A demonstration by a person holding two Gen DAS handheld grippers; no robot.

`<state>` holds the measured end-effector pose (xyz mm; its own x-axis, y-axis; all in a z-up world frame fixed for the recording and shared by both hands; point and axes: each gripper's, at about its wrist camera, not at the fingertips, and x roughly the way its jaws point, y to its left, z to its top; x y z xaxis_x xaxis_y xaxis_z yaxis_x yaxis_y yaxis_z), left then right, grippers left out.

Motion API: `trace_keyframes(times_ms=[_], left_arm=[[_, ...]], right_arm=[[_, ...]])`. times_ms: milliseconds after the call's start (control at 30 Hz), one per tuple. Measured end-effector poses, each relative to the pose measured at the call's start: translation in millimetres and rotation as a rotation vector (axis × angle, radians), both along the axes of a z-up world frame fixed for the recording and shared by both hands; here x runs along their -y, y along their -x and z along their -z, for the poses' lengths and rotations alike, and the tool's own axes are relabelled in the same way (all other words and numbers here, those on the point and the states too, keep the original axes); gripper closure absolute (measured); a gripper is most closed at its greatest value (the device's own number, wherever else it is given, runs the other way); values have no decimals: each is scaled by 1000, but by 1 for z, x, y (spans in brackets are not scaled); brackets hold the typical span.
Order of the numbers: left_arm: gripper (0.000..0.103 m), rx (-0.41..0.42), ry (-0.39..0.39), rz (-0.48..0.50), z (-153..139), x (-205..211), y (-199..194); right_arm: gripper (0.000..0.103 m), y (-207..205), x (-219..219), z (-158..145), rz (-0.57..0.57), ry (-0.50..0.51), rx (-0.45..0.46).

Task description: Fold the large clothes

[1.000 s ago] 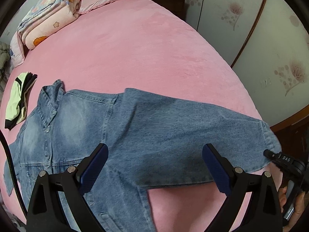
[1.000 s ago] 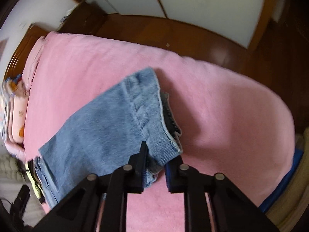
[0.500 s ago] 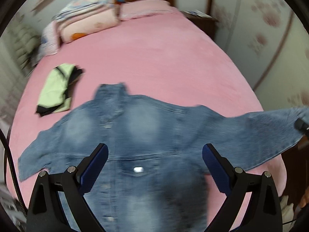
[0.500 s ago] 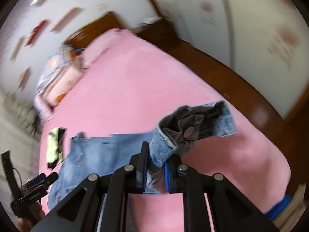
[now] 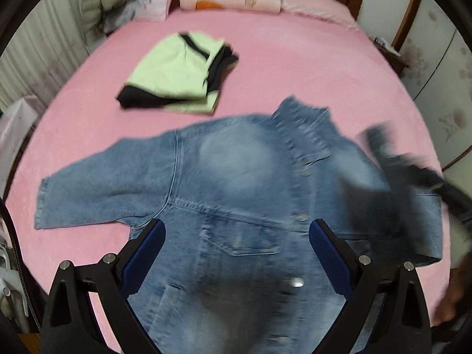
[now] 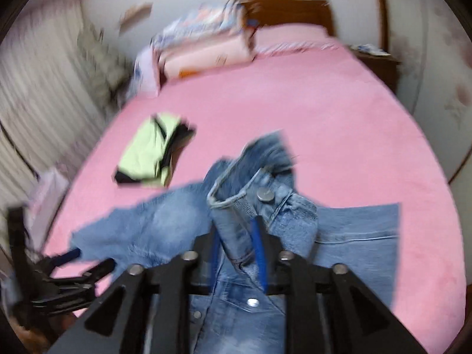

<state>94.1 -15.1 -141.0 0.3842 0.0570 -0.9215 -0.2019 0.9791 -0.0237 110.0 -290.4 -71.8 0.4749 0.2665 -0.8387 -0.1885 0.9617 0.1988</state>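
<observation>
A denim jacket [image 5: 242, 183] lies spread across the foot end of the pink bed [image 5: 295, 67].
Folded green-and-black clothes [image 5: 180, 73] sit near the bed's left edge. The left gripper [image 5: 236, 253] hovers, jaws wide and empty; the right gripper's [image 6: 237, 247] jaws are opening around the jacket's cuff [image 6: 236, 206].

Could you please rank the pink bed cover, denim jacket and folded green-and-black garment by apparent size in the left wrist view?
1. Pink bed cover
2. Denim jacket, though it lies nearest the camera
3. Folded green-and-black garment
</observation>
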Motion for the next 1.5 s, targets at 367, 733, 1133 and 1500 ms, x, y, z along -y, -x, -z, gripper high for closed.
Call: trace_keyframes(times_ms=[367, 733, 1133, 1500], left_arm=[[6, -142, 191, 166, 100, -22, -46], [28, -231, 518, 219, 150, 39, -66], [46, -206, 556, 136, 182, 84, -93], [72, -177, 413, 182, 166, 103, -94]], right_arm=[[60, 26, -43, 99, 84, 100, -233], [60, 71, 36, 75, 269, 67, -253], [60, 92, 71, 109, 308, -31, -324], [60, 89, 88, 114, 289, -58, -336]])
